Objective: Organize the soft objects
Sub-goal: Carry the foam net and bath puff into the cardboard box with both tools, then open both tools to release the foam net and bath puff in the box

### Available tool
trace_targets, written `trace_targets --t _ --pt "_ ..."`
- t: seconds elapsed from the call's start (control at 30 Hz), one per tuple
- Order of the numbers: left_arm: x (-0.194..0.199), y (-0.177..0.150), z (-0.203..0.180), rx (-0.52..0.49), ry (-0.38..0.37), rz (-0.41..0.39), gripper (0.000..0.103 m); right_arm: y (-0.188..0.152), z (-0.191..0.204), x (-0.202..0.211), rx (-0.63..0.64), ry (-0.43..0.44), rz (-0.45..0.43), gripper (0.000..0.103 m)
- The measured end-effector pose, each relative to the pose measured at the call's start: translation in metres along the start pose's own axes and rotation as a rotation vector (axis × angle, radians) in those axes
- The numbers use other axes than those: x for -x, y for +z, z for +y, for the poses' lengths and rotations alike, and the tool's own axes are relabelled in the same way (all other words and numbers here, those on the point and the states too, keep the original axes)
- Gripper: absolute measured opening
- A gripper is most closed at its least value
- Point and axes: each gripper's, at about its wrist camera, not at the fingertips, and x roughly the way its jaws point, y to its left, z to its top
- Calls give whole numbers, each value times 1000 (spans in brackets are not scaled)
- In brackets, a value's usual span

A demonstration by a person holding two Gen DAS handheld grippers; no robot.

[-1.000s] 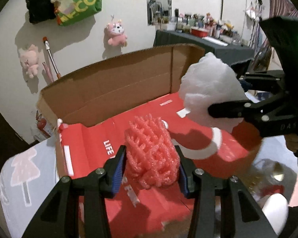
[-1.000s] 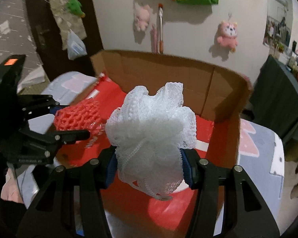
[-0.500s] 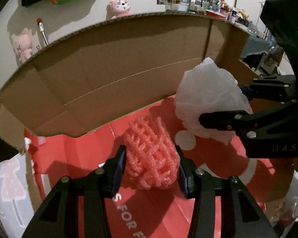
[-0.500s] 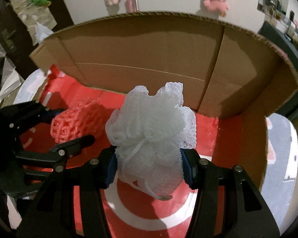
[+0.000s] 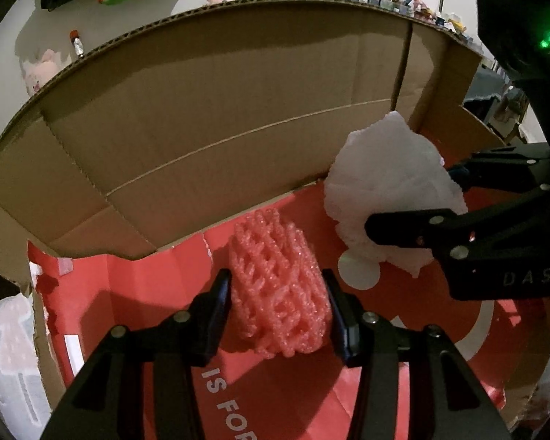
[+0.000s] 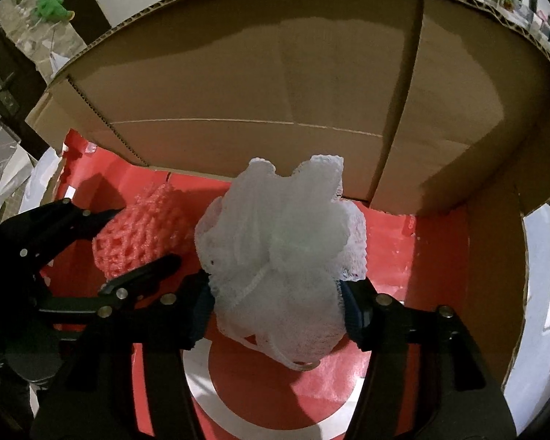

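A: What is the left gripper (image 5: 278,299) holding?
B: Its fingers pinch a pink foam net sleeve (image 5: 277,286) from both sides. The sleeve's long axis runs away from the camera toward twelve o'clock, at the brown back wall of the cardboard box (image 5: 209,117). It sits inside the box, over the red printed floor.

A: And the right gripper (image 6: 277,304)?
B: Its fingers squeeze a white mesh bath pouf (image 6: 280,253). The pouf is roughly round with no clear long axis; its ruffles rise toward twelve o'clock and a cord loop hangs out at six.

A: How do the two sit together?
B: In the right wrist view the sleeve is at nine o'clock of the pouf, just beside it. In the left wrist view the pouf is at two o'clock of the sleeve, near the box's corner fold.
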Motion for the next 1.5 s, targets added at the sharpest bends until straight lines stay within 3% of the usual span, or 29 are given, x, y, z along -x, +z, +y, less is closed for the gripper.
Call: trace_targets --t 0.23,0.5,0.73,0.87,1.0,1.07,1.2,1.5 --pt "-1 4 5 8 3 2 55 2 1 0 -13 -7 -7 65" --pt "12 4 10 22 2 -34 74 0 2 3 -17 -23 -18 73" --pt "33 2 12 45 6 -79 83 -4 9 21 1 -49 -48 78" --pt "52 -4 12 57 9 -112 84 -3 11 43 6 -51 -83 78" --pt "74 -11 3 94 6 -171 97 -10 17 75 20 -59 -128 78" --pt "88 -15 3 114 5 -203 98 -15 23 87 27 -63 -152 78" --pt "125 -29 0 158 1 -278 102 -33 41 120 50 -64 -219 85" --pt "215 -74 -23 166 32 -459 103 -96 74 206 122 -73 -400 88"
